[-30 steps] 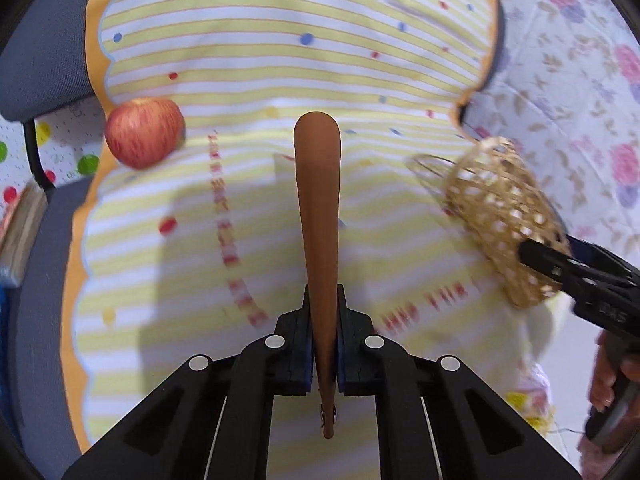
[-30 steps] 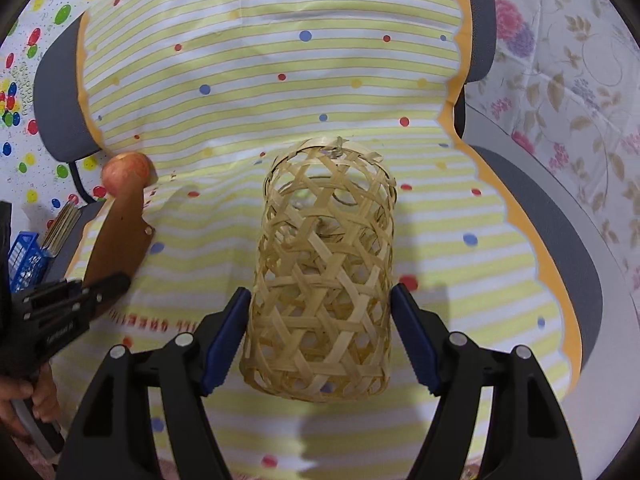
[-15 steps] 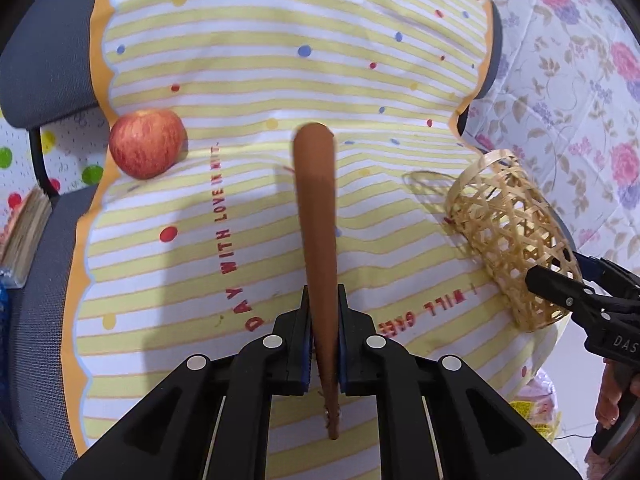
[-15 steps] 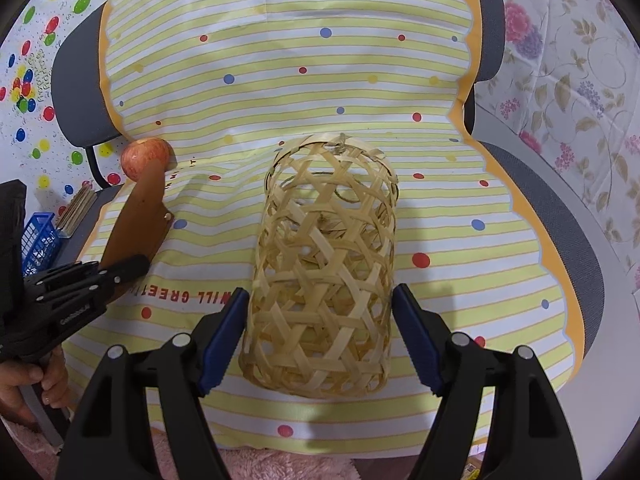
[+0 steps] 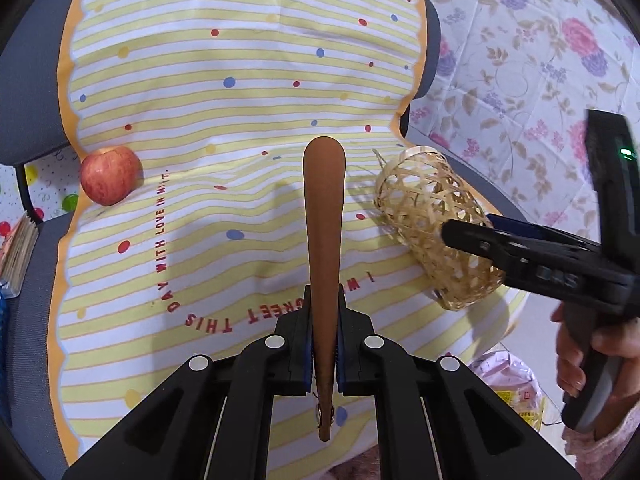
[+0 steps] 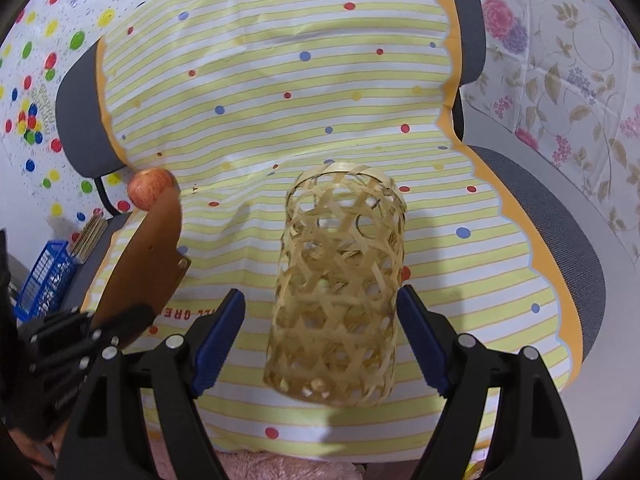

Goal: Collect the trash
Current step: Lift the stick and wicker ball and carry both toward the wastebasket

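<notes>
A woven bamboo basket [image 6: 340, 280] lies on its side on the yellow striped cloth [image 6: 280, 80] that covers a chair. My right gripper [image 6: 320, 332] straddles the basket's closed end. Its jaws are opening, and a gap shows between each blue pad and the weave. From the left wrist view, the same basket [image 5: 424, 208] lies at the right with the right gripper [image 5: 472, 236] at its near end. My left gripper [image 5: 323, 312] is shut on a flat brown leather piece [image 5: 324, 216], held edge-up above the cloth. A red apple [image 5: 110, 176] rests at the cloth's left edge.
The grey chair seat [image 6: 552, 220] shows around the cloth. A blue crate [image 6: 44, 280] and a stack of cards [image 5: 18, 248] sit left of the chair. A pink plastic bag [image 5: 508, 380] lies below the front edge. A hand [image 5: 576, 352] holds the right gripper's handle.
The right gripper's jaws have spread off the basket, which now lies free on the cloth. The left gripper has drawn back and up with the brown piece still in it.
</notes>
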`<state>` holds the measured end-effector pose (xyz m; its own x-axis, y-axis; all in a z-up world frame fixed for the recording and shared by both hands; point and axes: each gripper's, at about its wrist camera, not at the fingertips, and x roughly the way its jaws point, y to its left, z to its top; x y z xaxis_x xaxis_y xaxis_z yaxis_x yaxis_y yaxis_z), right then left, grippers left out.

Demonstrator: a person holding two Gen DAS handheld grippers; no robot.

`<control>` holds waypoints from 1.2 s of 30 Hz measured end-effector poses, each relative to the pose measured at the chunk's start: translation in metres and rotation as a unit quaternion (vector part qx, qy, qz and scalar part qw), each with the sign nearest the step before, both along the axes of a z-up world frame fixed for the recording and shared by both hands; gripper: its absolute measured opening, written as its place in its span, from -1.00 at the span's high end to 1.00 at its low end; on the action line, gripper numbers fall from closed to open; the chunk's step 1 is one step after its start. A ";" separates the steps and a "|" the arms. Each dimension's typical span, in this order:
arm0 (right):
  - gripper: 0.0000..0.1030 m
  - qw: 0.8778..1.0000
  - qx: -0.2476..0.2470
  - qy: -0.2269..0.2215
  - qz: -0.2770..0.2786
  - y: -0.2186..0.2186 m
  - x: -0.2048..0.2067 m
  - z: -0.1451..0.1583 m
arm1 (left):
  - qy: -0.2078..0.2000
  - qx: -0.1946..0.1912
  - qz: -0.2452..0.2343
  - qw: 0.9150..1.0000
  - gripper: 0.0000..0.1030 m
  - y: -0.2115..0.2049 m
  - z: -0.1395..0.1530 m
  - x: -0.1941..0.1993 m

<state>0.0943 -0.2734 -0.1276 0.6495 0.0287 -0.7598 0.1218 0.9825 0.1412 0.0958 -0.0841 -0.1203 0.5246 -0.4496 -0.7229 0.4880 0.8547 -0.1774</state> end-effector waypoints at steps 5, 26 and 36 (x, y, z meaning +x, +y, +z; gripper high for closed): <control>-0.34 1.000 -0.007 0.006 -0.006 -0.003 0.004 -0.005 | -0.004 0.000 0.002 1.000 0.83 -0.001 0.005 -0.009; -0.27 0.998 -0.006 -0.053 -0.028 0.001 -0.123 0.023 | -0.035 -0.006 -0.028 0.999 0.83 -0.024 0.010 -0.088; -0.27 0.997 -0.014 -0.075 -0.031 0.010 -0.136 0.045 | -0.051 -0.010 -0.036 0.998 0.83 -0.017 0.023 -0.106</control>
<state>-0.0420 -0.2636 -0.0827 0.7552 -0.0350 -0.6545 0.1617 0.9777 0.1343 -0.0105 -0.1007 -0.0972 0.5612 -0.5019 -0.6582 0.5639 0.8139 -0.1399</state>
